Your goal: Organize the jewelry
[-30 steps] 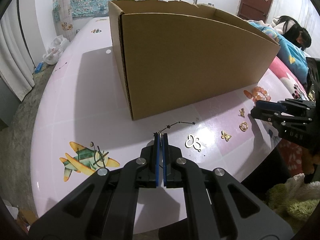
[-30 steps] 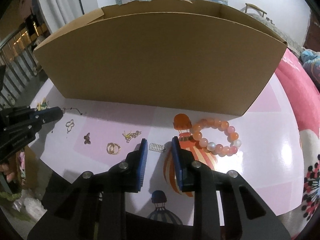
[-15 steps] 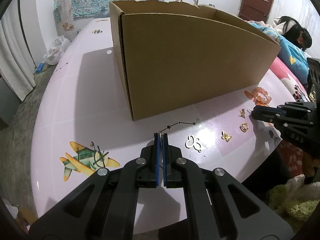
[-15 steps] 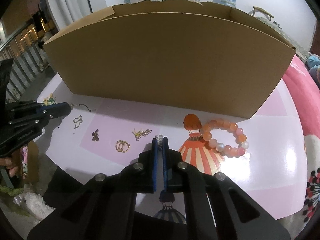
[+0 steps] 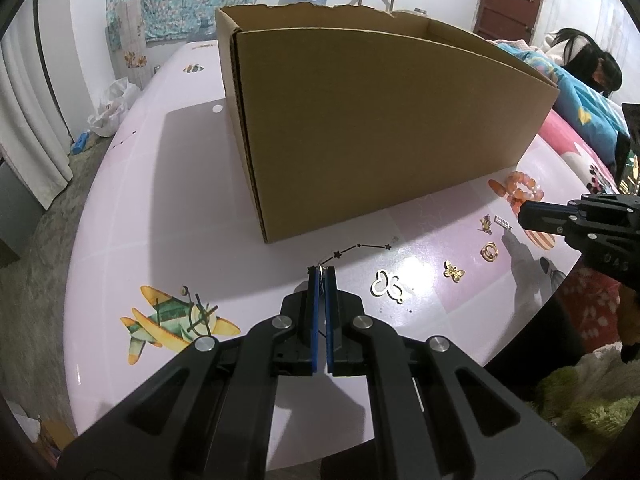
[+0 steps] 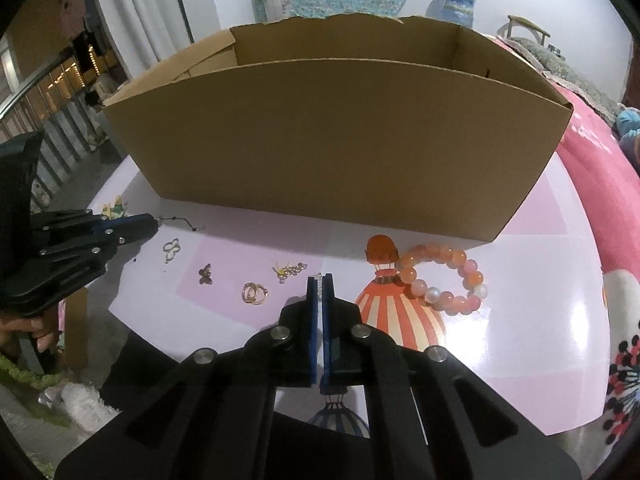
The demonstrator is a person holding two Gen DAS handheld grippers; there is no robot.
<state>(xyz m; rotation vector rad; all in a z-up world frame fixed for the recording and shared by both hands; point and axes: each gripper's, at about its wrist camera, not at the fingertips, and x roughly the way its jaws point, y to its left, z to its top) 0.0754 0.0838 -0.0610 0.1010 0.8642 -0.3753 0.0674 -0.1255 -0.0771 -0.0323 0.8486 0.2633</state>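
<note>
Right wrist view: your right gripper (image 6: pixel 320 278) is pinched closed on the small silver clip (image 6: pixel 319 277), which sits at the very tips, just above the pink table (image 6: pixel 532 264) between the gold rings (image 6: pixel 253 293) and the bead bracelet (image 6: pixel 444 280). Your left gripper (image 5: pixel 321 272) is likewise closed, on the end of the star chain (image 5: pixel 358 247), whose other end lies on the table near the cardboard box (image 5: pixel 380 120). Lift both slowly and clear the box wall before letting go; the clip's hold looks shallow, so avoid jerks, and let the chain hang free first.
</note>
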